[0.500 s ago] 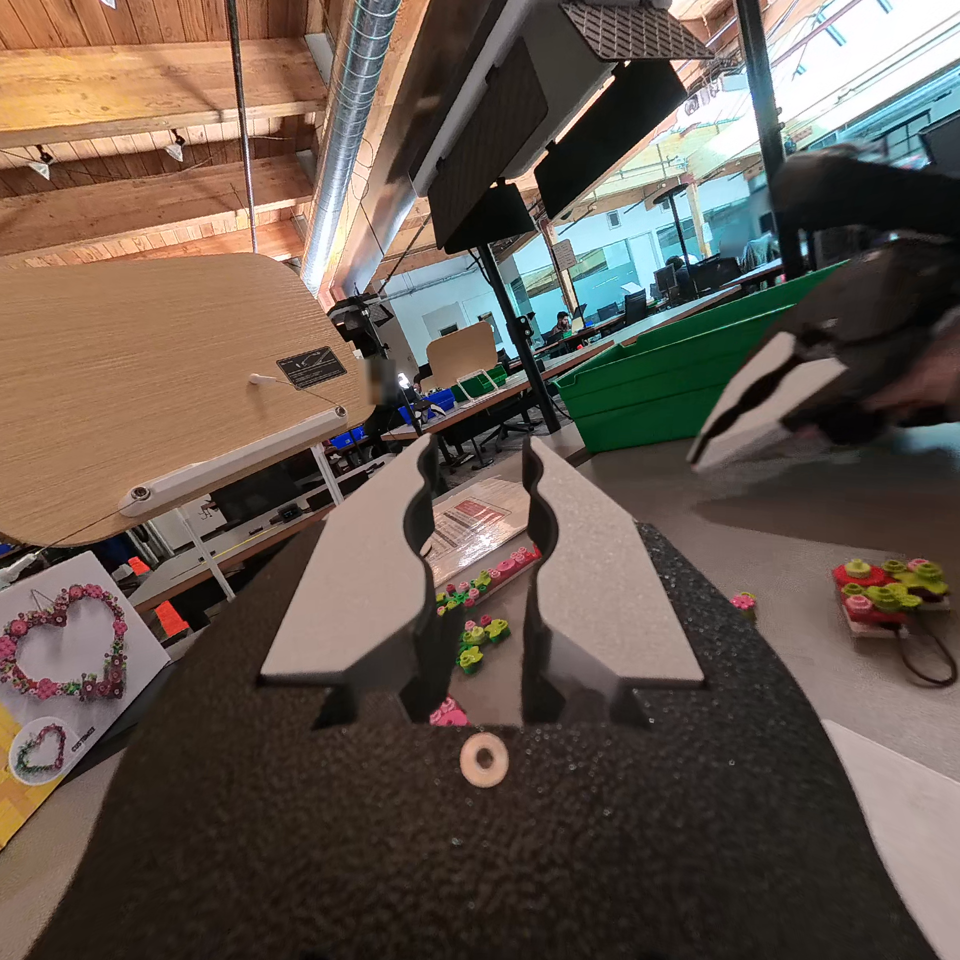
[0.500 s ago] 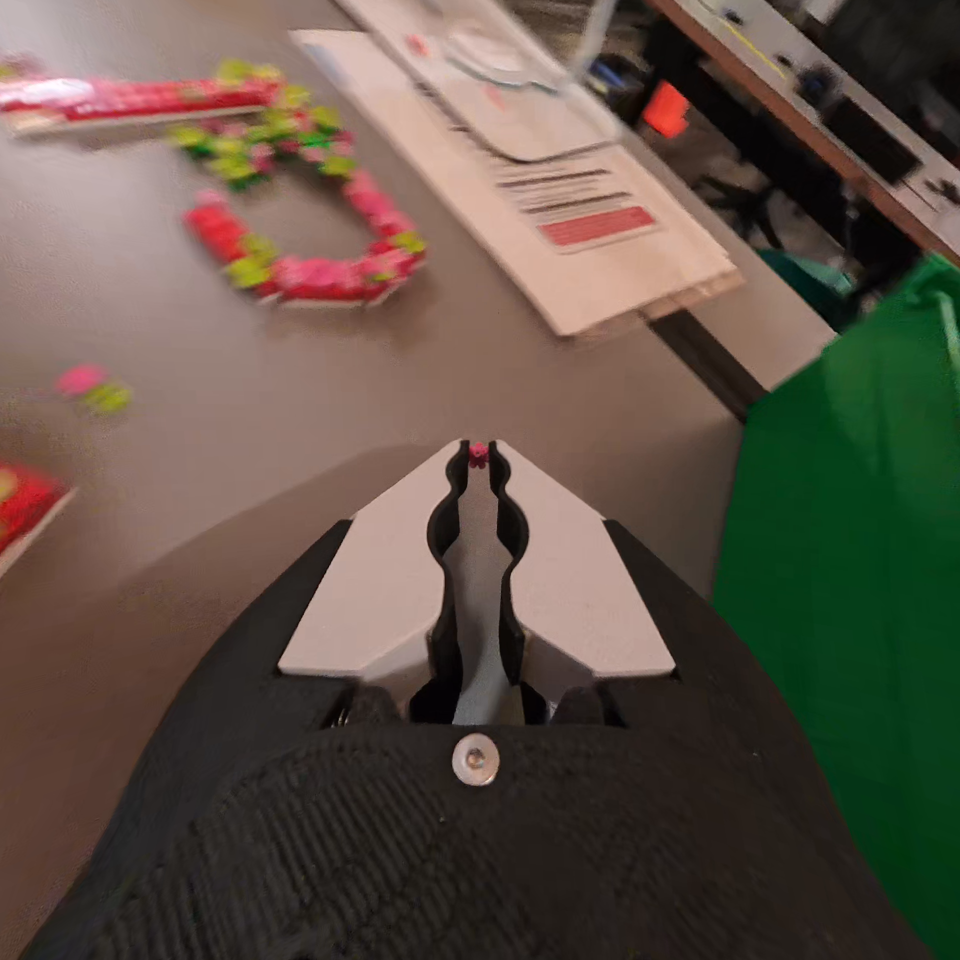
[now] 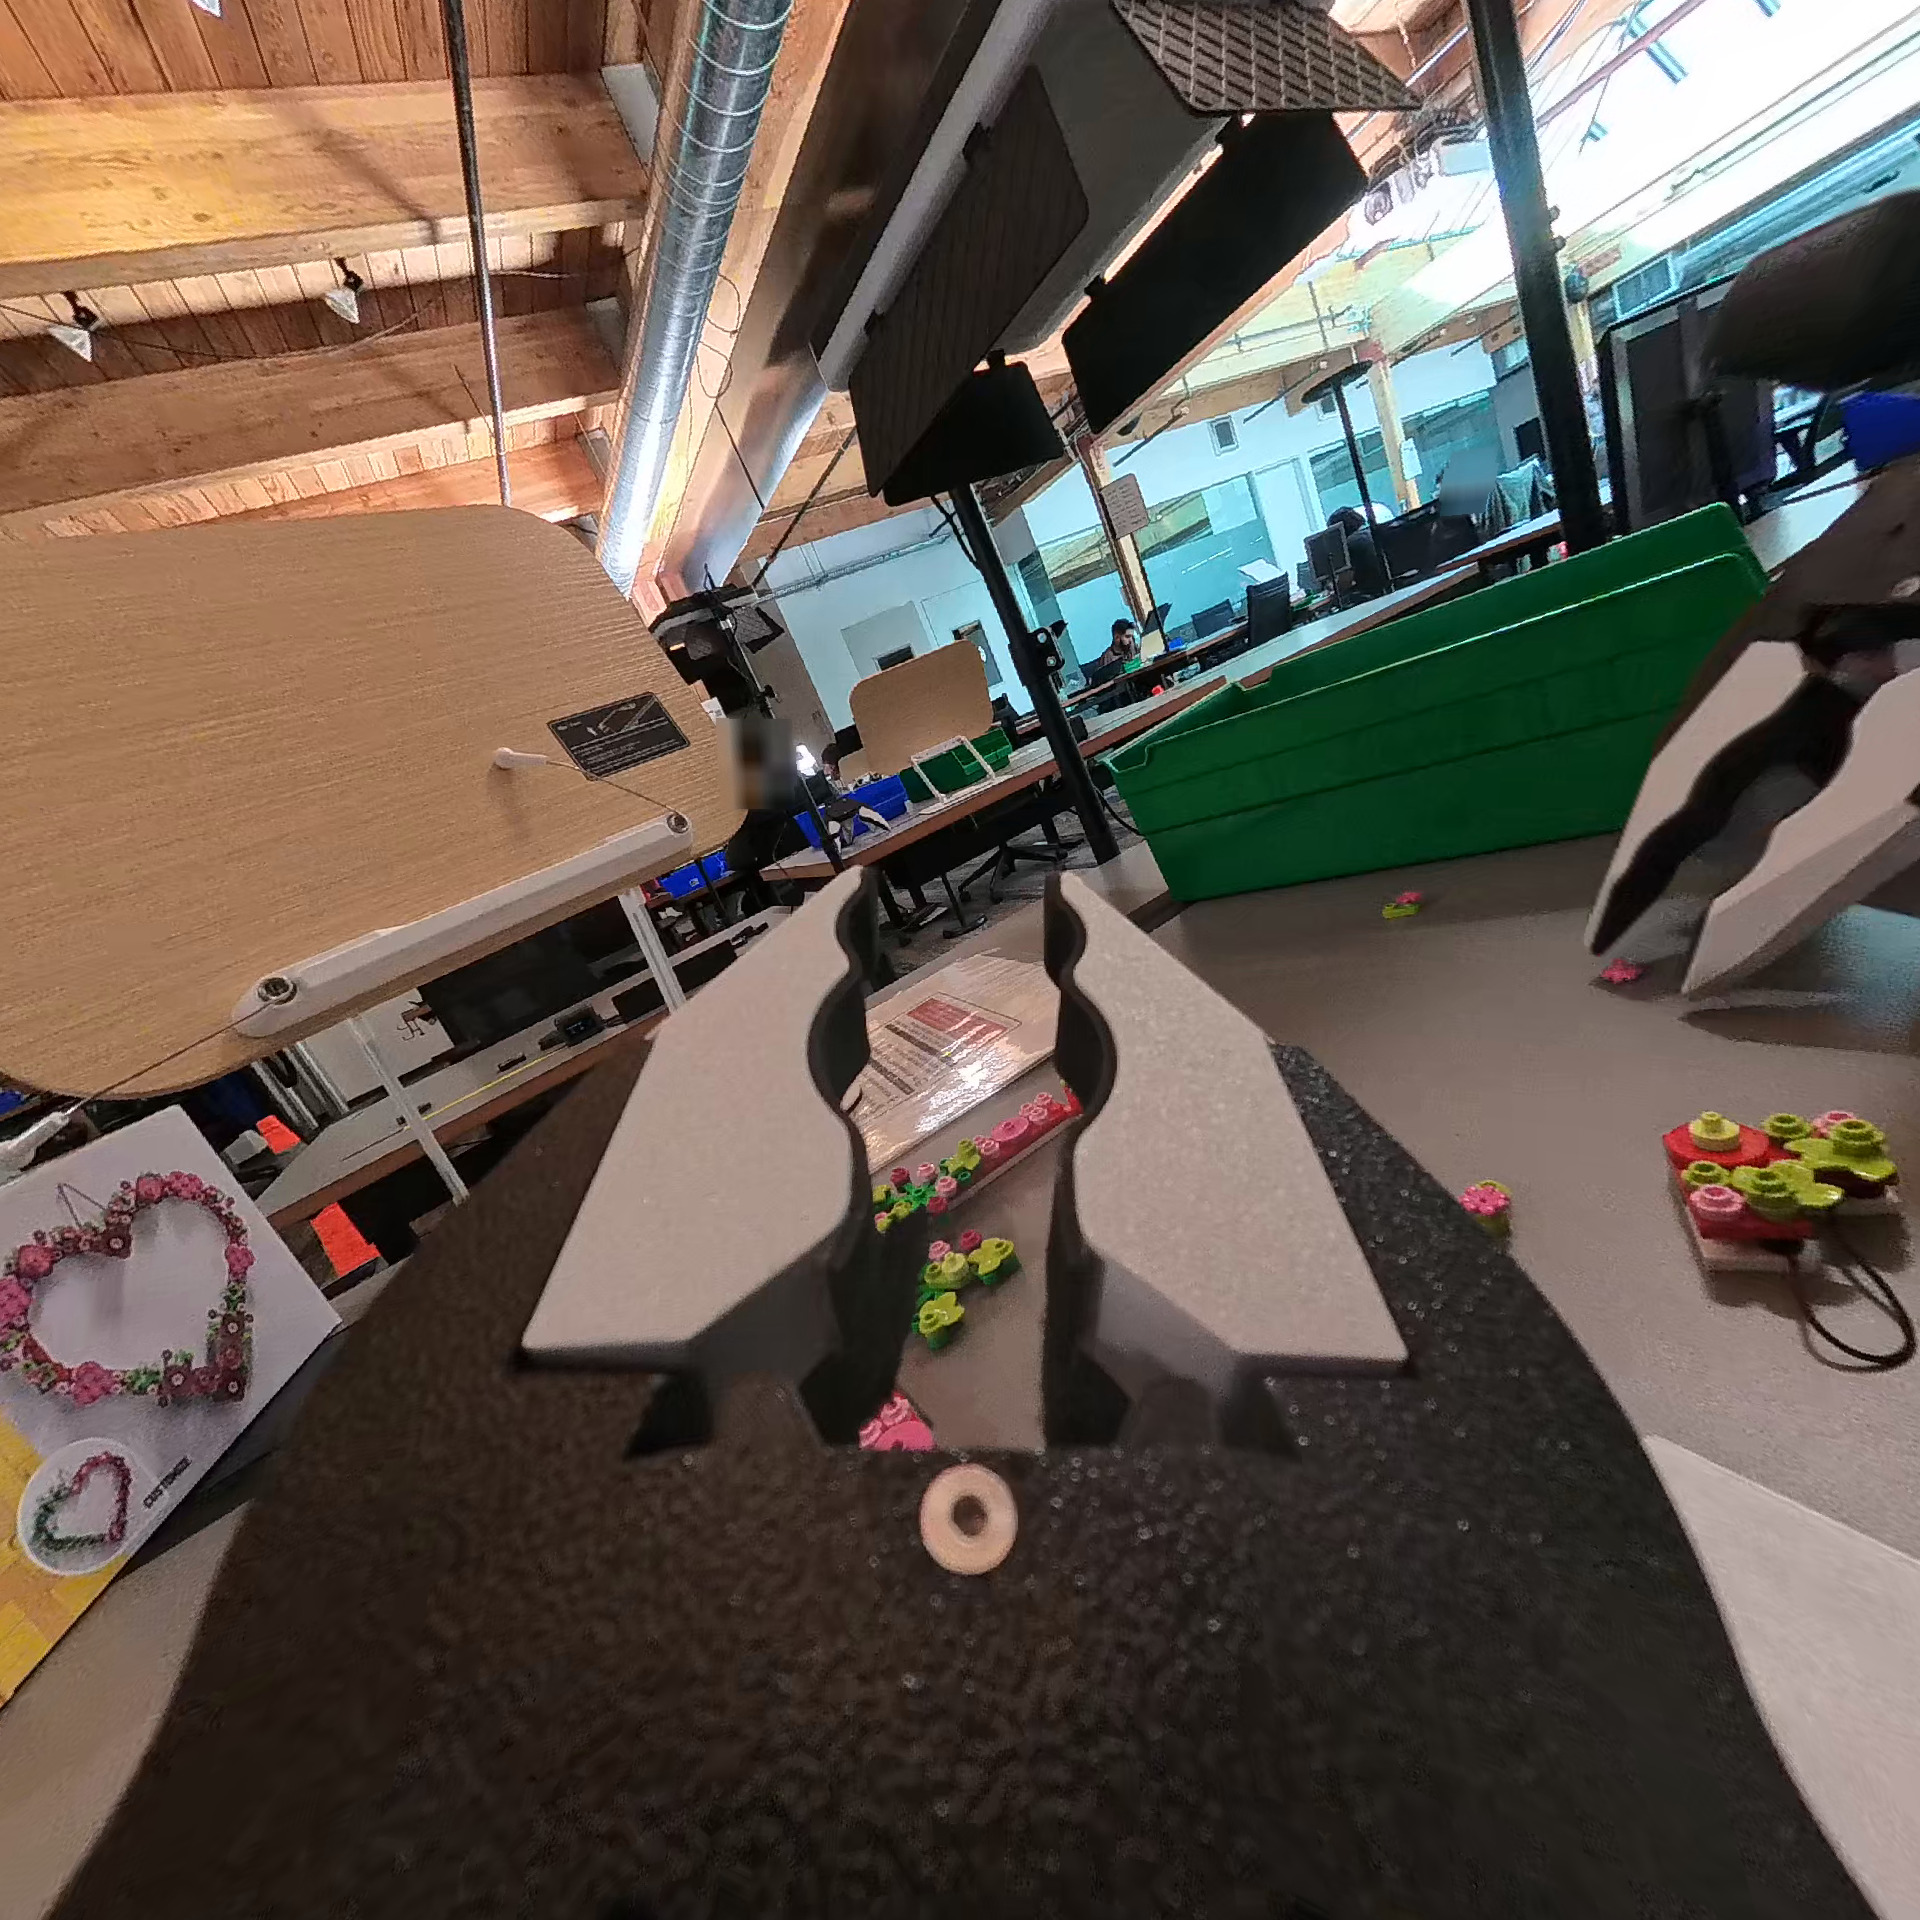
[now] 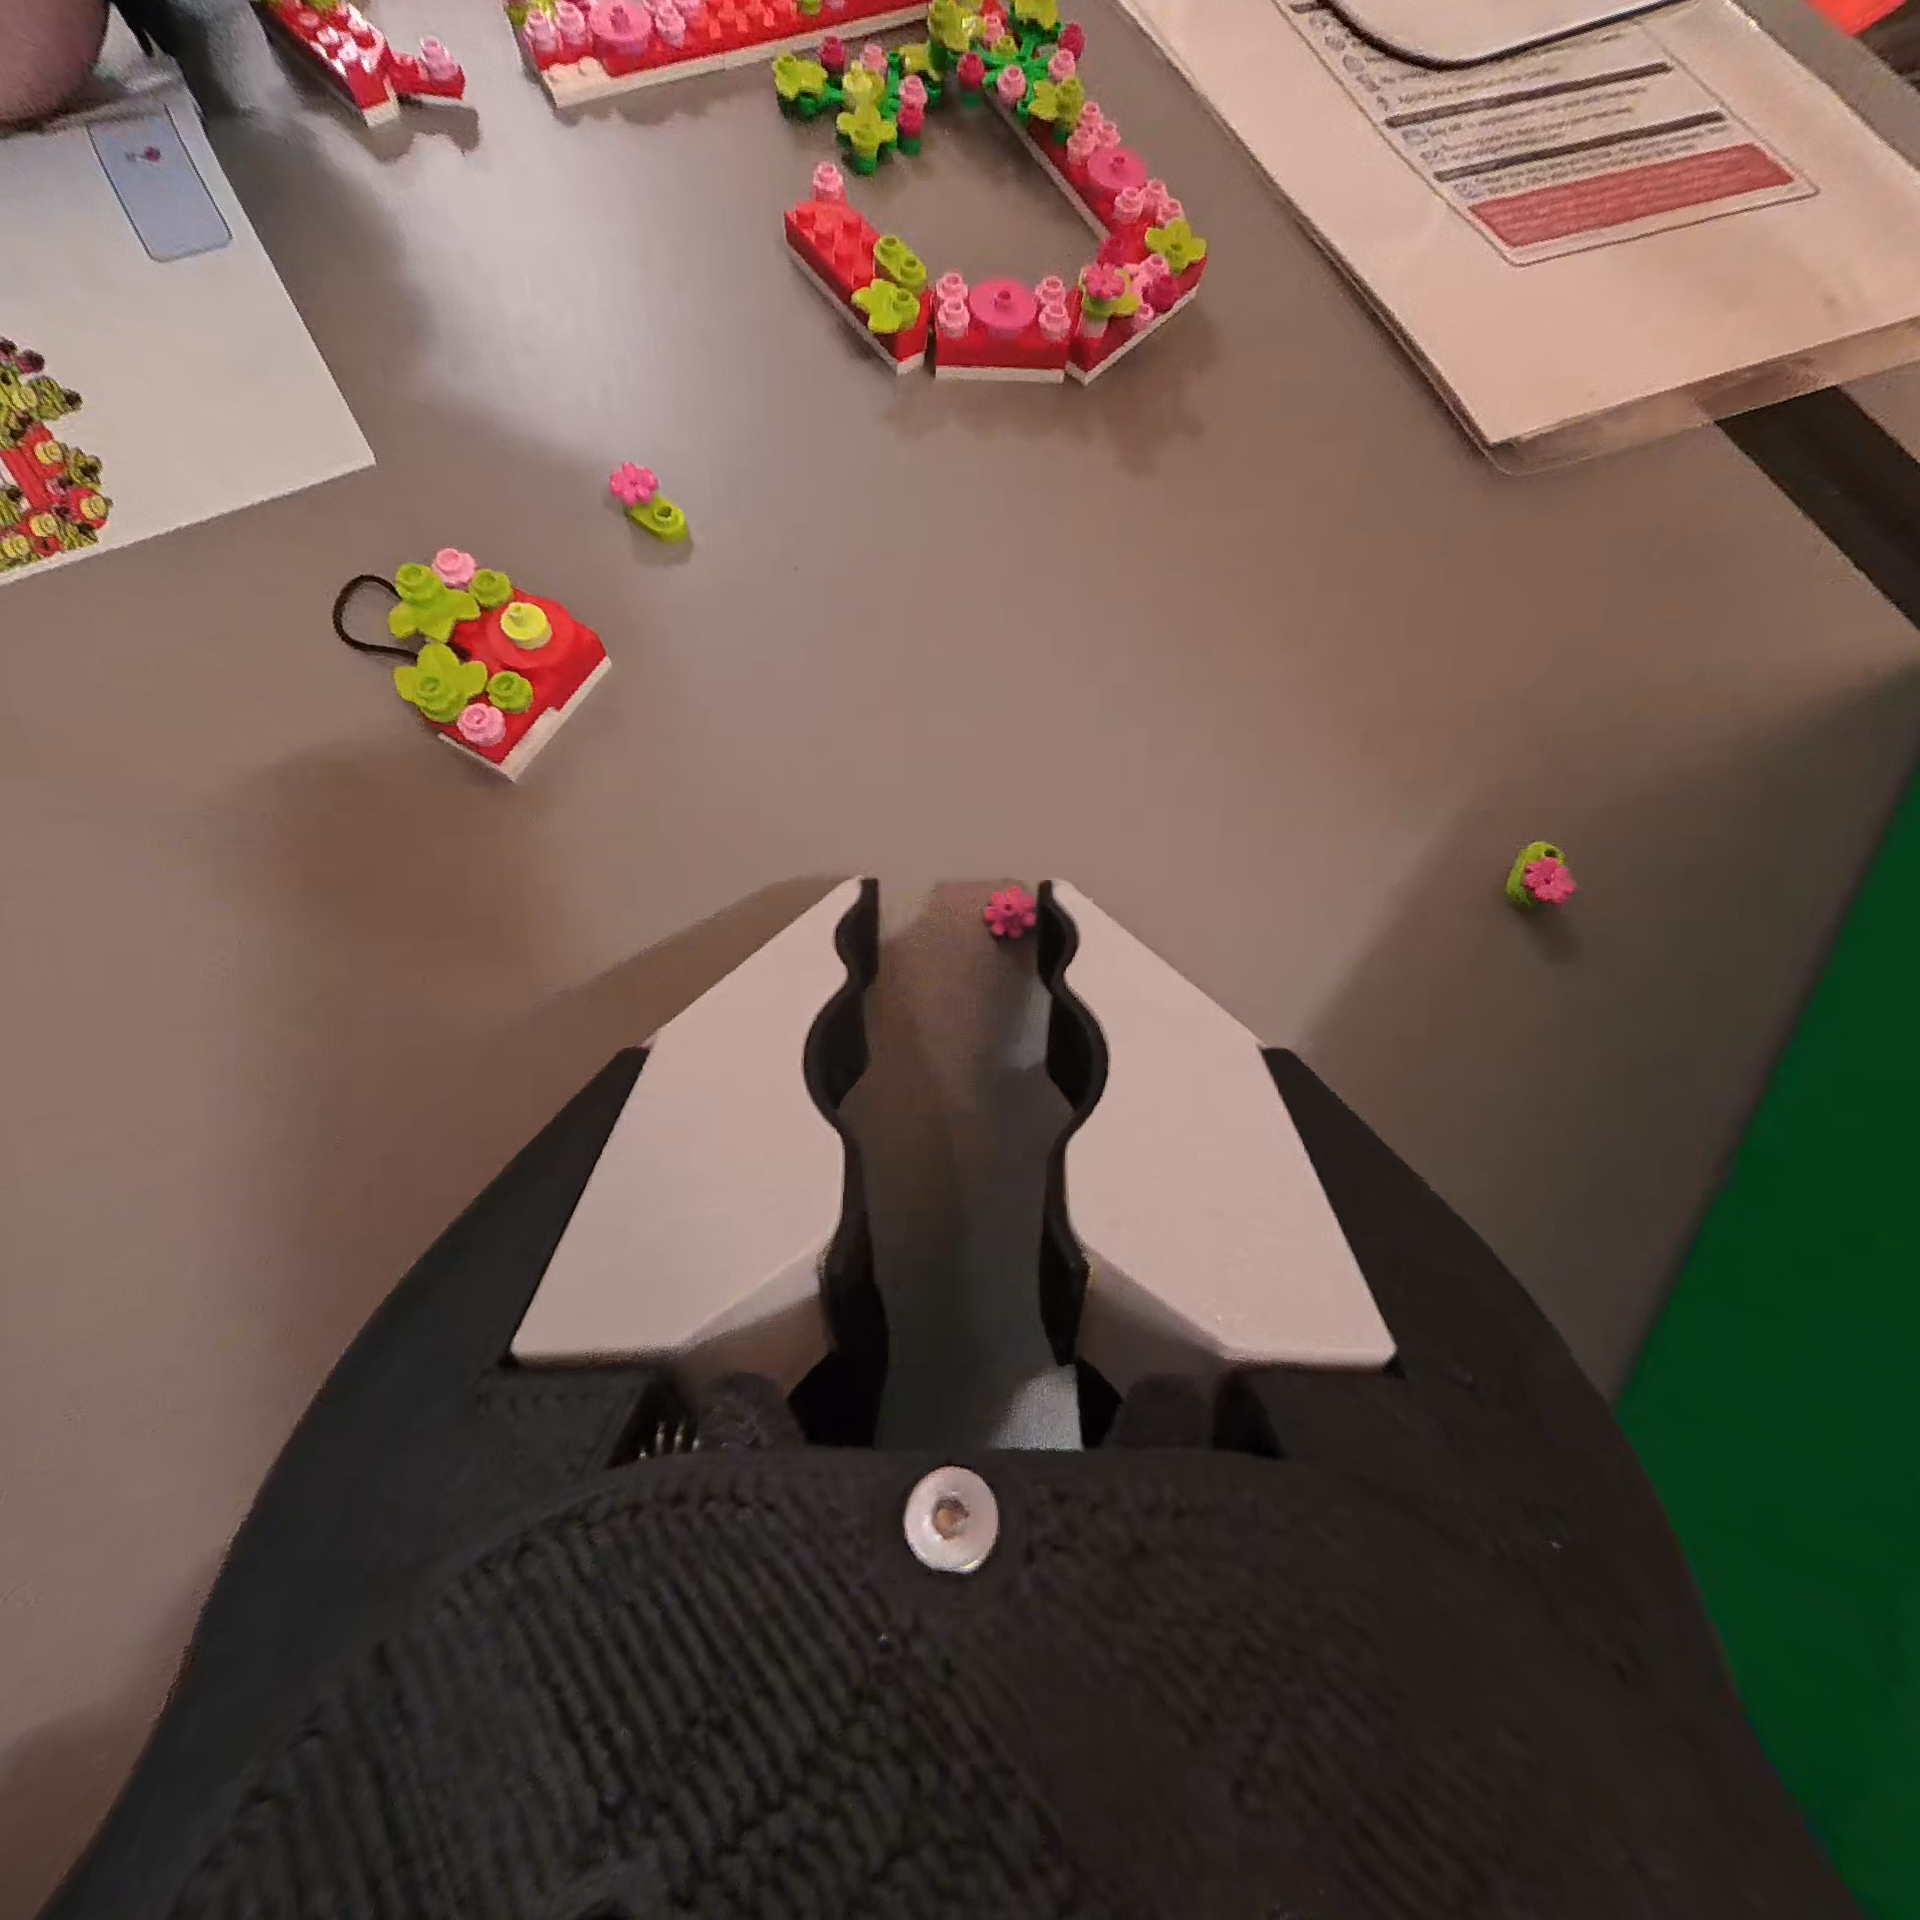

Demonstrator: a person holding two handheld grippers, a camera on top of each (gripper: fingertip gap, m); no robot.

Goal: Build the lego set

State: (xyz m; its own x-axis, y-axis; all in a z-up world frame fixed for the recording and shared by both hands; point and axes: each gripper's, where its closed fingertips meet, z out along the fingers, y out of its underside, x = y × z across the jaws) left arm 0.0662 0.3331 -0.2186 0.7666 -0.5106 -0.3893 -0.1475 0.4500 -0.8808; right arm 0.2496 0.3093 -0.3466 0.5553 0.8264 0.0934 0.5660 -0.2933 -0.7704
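My right gripper (image 4: 956,896) is open, its tips down at the grey table (image 4: 1039,623). A small pink flower piece (image 4: 1008,911) lies on the table between the tips, close to the right finger, and nothing grips it. The left wrist view shows this gripper (image 3: 1652,961) at the right, with the flower (image 3: 1619,971) at its tips. My left gripper (image 3: 956,894) is open and empty above the table. A red block with lime leaves and a black cord (image 4: 499,665) lies to the left; it also shows in the left wrist view (image 3: 1777,1184). A curved red wreath segment (image 4: 997,312) lies farther ahead.
Loose flower-on-lime pieces lie at the left (image 4: 649,504) and at the right (image 4: 1541,878). A green bin (image 3: 1455,748) stands at the right edge. Instruction sheets (image 4: 1558,208), a white page (image 4: 156,364) and the set's box picture (image 3: 125,1299) lie around. The tips of one gripper are about 25 cm away from the tips of the other.
My right gripper has opened and let go of the pink flower piece, which now lies on the table. It has also come down to the table. My left gripper has barely moved.
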